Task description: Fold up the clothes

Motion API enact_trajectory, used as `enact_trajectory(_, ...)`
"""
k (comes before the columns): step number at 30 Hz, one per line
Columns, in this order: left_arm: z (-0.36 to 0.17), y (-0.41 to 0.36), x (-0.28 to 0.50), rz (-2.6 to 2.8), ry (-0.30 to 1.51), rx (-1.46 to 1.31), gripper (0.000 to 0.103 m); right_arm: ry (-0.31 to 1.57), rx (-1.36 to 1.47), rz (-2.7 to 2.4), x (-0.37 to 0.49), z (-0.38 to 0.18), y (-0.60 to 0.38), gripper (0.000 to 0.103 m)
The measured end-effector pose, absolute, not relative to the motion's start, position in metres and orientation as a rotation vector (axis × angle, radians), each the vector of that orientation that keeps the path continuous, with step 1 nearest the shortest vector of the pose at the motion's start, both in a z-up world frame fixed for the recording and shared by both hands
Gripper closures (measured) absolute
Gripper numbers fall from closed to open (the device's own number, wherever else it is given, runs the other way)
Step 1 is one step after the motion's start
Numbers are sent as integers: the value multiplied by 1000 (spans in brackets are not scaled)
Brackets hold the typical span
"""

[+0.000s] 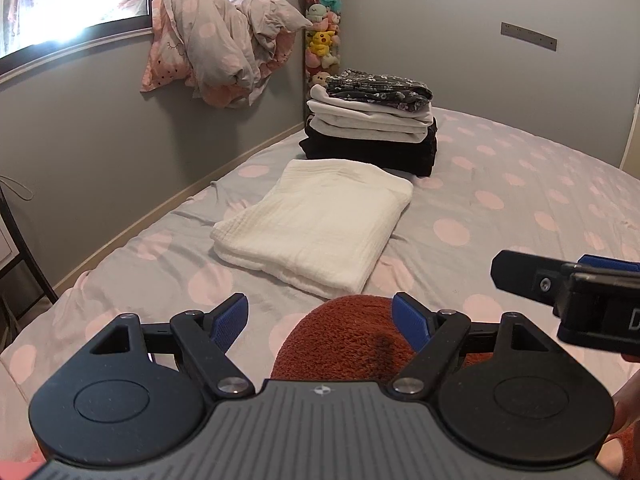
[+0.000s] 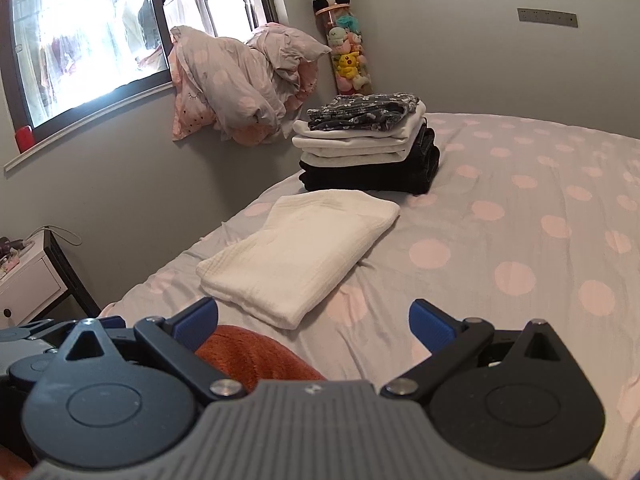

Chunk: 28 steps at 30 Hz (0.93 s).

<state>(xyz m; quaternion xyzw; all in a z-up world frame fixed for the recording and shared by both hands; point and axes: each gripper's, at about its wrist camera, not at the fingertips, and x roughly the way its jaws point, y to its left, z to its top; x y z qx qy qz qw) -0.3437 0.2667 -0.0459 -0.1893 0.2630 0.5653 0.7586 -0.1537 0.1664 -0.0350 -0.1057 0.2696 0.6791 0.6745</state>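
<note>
A folded white cloth (image 1: 316, 220) lies on the bed, also in the right wrist view (image 2: 300, 252). Behind it stands a stack of folded clothes (image 1: 372, 128), dark floral on top, white in the middle, black at the bottom; it also shows in the right wrist view (image 2: 368, 144). A rust-orange fuzzy garment (image 1: 348, 344) lies under my left gripper (image 1: 320, 320), which is open above it. My right gripper (image 2: 312, 320) is open and empty over the bed; the orange garment (image 2: 256, 356) lies beside its left finger. The right gripper also shows in the left wrist view (image 1: 568, 288).
The bed (image 1: 500, 200) has a grey sheet with pink dots. A bundled duvet and pillow (image 1: 224, 40) lean on the wall by the window. A tube of plush toys (image 1: 322, 36) stands in the corner. A white nightstand (image 2: 28, 280) stands left of the bed.
</note>
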Motion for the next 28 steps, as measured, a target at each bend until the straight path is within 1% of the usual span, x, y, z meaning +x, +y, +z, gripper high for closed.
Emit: enact_trajectory(28,-45,263,-340,1222,589,-393,10,631,-267,1527,-153,-37,166,0)
